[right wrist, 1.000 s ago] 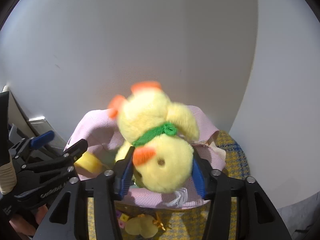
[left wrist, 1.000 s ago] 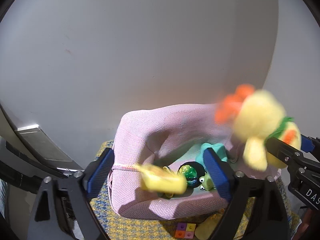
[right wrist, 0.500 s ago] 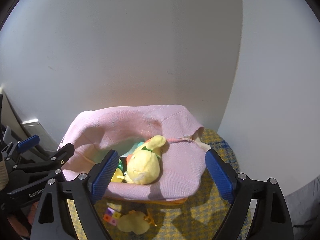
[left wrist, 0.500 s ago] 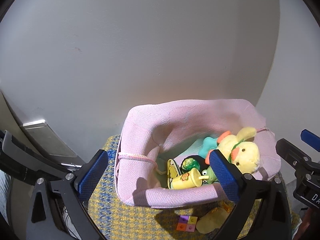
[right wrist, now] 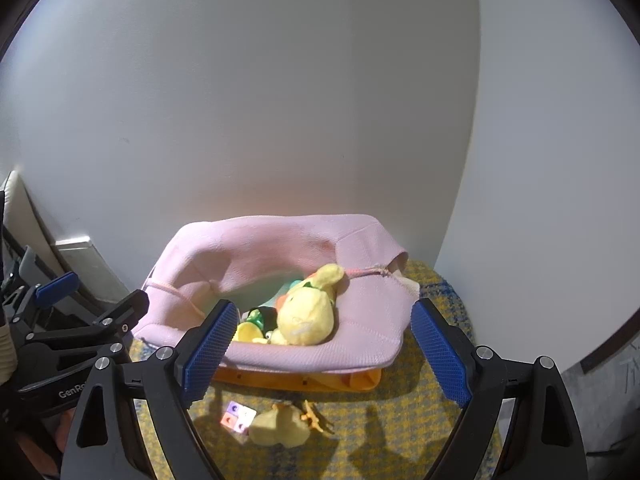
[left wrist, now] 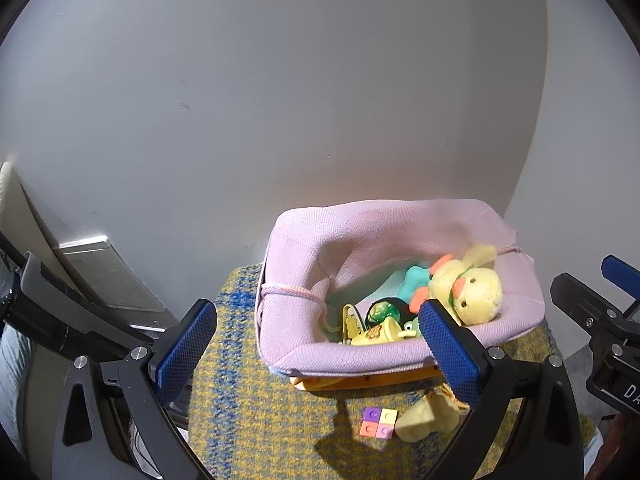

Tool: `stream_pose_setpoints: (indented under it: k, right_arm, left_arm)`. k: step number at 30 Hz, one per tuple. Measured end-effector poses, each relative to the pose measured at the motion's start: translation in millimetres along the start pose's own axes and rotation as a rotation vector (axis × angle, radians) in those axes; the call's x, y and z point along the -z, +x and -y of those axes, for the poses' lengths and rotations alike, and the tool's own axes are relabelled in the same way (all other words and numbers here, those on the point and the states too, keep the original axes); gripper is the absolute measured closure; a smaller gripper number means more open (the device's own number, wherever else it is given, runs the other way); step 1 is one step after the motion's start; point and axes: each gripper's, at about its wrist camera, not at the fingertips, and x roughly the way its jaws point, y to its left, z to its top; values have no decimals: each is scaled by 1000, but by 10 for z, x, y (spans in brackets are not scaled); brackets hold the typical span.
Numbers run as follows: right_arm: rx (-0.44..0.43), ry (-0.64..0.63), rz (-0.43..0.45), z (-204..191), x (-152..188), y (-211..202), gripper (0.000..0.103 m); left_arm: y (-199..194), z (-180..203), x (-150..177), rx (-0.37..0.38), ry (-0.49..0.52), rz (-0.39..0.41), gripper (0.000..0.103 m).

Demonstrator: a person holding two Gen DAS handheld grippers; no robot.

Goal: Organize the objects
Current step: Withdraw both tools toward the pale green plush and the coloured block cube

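**Two toys left outside the pink basket**

Several toys already lie in the pink fabric basket (left wrist: 304,352): a yellow plush duck (left wrist: 476,292) with a green neck band rests against the right inner wall, with a teal plush (left wrist: 414,278), a green-and-black ball (left wrist: 384,310), a small green frog figure (left wrist: 410,326) and a yellow toy cup (left wrist: 378,334) packed beside it. By the look of it, the sorting is mostly done. On the yellow-and-blue woven mat (left wrist: 248,412) in front of the basket, a four-colour block tile (left wrist: 378,422) and a small yellow plush (left wrist: 426,420) lie just beside each other, not yet put away.

The left gripper (left wrist: 316,354) stands fully spread and holds nothing. The right gripper (right wrist: 322,350) has just been opening; its jaws are wide, with nothing between them, and the duck sits free in the basket beyond.

The basket's near wall hides the lower parts of the toys inside, so the full count is uncertain. An orange edge (right wrist: 304,380) shows under the basket; what it belongs to is unclear. An orange bit (right wrist: 316,422) beside the small plush is too small to identify.
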Motion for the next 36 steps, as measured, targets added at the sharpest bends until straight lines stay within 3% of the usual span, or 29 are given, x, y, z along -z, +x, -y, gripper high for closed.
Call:
stream_pose_setpoints:
  k: [6, 10, 19, 36]
  right_arm:
    - [10, -7, 5, -57, 106, -87, 10]
    - [7, -7, -3, -89, 181, -110, 9]
    - [10, -11, -18, -189, 352, -138, 9]
    - [-8, -33, -89, -282, 902, 180, 8]
  left_arm:
    - [-94, -64, 132, 0, 3, -1, 0]
    - [-134, -129, 213, 41, 46, 4, 0]
    - [-141, -301, 391, 32, 26, -14, 0]
    - [74, -379, 962, 17, 45, -58, 0]
